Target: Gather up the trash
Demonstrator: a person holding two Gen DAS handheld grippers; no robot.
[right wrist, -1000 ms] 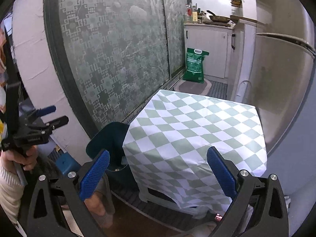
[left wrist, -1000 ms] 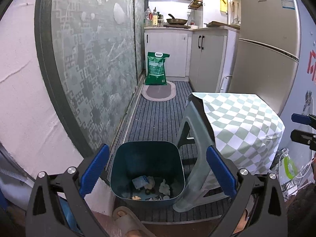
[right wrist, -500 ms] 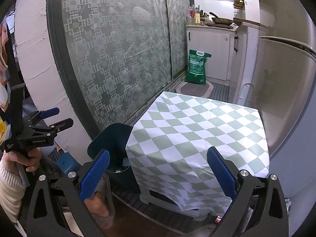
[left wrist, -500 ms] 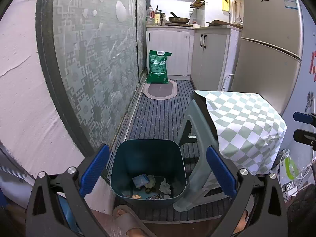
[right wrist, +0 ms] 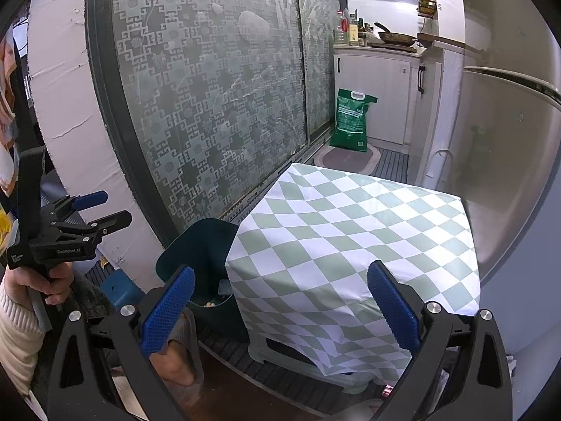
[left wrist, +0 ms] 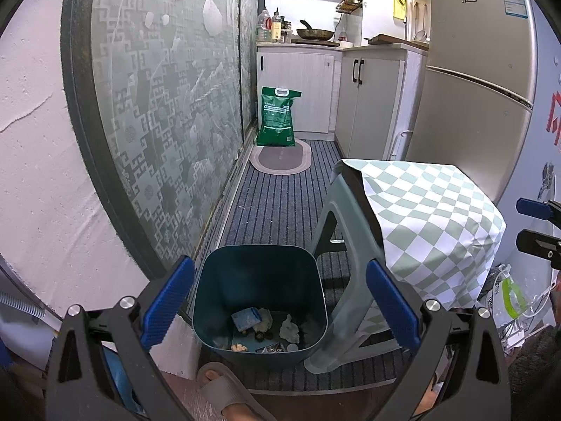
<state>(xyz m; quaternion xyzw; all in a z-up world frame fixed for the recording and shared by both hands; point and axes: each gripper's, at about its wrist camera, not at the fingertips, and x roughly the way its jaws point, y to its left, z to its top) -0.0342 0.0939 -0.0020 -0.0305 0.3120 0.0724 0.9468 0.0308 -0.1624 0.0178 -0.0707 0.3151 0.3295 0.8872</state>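
A dark teal trash bin (left wrist: pixel 259 280) stands on the striped floor mat beside a stool. Several bits of trash (left wrist: pixel 266 329) lie at its bottom: a blue packet, crumpled white paper, small scraps. My left gripper (left wrist: pixel 278 303) is open and empty, held above the bin's near side. My right gripper (right wrist: pixel 278 307) is open and empty, over the near edge of the green-and-white checkered cloth (right wrist: pixel 354 245) on the stool. The cloth top is bare. The bin (right wrist: pixel 196 256) shows partly behind the cloth in the right wrist view, and the left gripper (right wrist: pixel 101 208) shows at the left.
A frosted patterned sliding door (left wrist: pixel 157 105) runs along the left. The grey stool (left wrist: pixel 336 245) stands under the cloth. A fridge (left wrist: pixel 480 80) is at the right, white cabinets (left wrist: pixel 368 98) and a green sack (left wrist: pixel 278 115) at the far end. A slippered foot (left wrist: pixel 228 393) is below the bin.
Both grippers have risen and pulled back slightly, so the bin and stool sit a little lower and farther in view. Both stay open and empty.
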